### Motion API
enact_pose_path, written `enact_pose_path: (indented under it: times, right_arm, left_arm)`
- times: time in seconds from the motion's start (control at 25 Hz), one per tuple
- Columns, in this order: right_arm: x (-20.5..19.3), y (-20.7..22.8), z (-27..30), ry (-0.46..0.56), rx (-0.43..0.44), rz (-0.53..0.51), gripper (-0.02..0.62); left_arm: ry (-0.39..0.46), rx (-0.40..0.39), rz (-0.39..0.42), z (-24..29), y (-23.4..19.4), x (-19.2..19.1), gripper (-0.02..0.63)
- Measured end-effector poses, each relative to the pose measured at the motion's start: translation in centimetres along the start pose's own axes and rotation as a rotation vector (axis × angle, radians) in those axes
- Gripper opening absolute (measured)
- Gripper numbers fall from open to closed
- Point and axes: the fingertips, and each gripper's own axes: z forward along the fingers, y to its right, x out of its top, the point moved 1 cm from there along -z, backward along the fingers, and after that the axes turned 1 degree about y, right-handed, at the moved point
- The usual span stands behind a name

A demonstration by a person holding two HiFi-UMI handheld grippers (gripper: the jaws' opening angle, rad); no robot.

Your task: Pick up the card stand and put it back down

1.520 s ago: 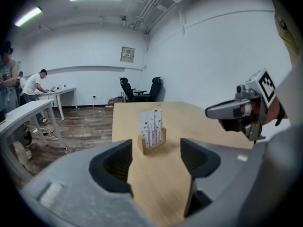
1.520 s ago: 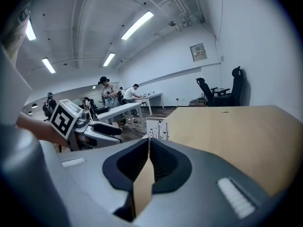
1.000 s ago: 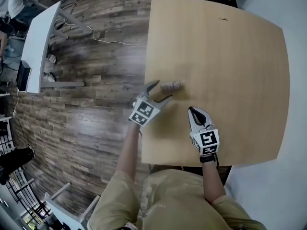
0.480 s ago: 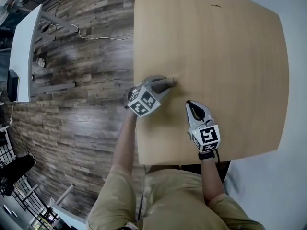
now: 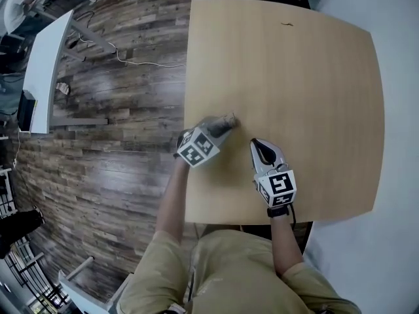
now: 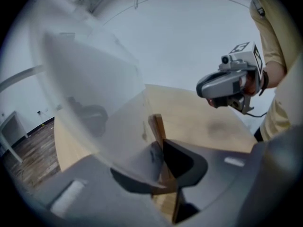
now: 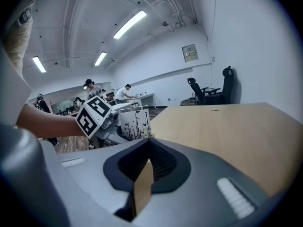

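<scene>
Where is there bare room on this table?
The table is bare from the right tongs out to its far and right edges, save a small dark speck by the far edge. Only the near left edge is crowded, where the left tongs are closing on the card stand.

Between the left gripper's [image 6: 162, 150] closing jaws we see the card stand [image 6: 156, 124]: a clear, glossy plastic sheet in a bare wood base. The right gripper's [image 7: 147, 148] fingers [image 7: 213, 167] are matt grey plastic with ribbed dark pads [image 7: 165, 162]. Beyond them, the table [image 7: 227, 126] is smooth pale wood.
</scene>
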Motion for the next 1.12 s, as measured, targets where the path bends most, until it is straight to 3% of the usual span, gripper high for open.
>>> enact_pose_path:
  times: [0.36, 0.52, 0.76, 0.96, 1.12]
  right_arm:
    - [6.6, -0.9, -7.9, 0.13, -0.012, -0.039, 0.005]
    - [9.0, -1.7, -12.1, 0.182, -0.02, -0.066, 0.005]
    - [14.0, -2.6, -18.9, 0.326, -0.019, -0.067, 0.005]
    - [15.2, -3.5, -23.7, 0.338, -0.063, -0.075, 0.005]
    - [15.4, -4.1, -27.4, 0.353, -0.085, -0.072, 0.005]
  left_arm:
    - [0.108, 0.151, -0.152, -7.4, 5.2, 8.4, 0.077]
    - [0.101, 0.287, -0.191, -11.2, 7.6, 11.5, 0.077]
    - [0.156, 0.512, -0.353, -18.0, 11.6, 16.9, 0.077]
    - [0.259, 0.674, -0.35, -23.3, 16.6, 20.2, 0.077]
    - [0.337, 0.753, -0.306, -25.2, 20.5, 22.0, 0.077]
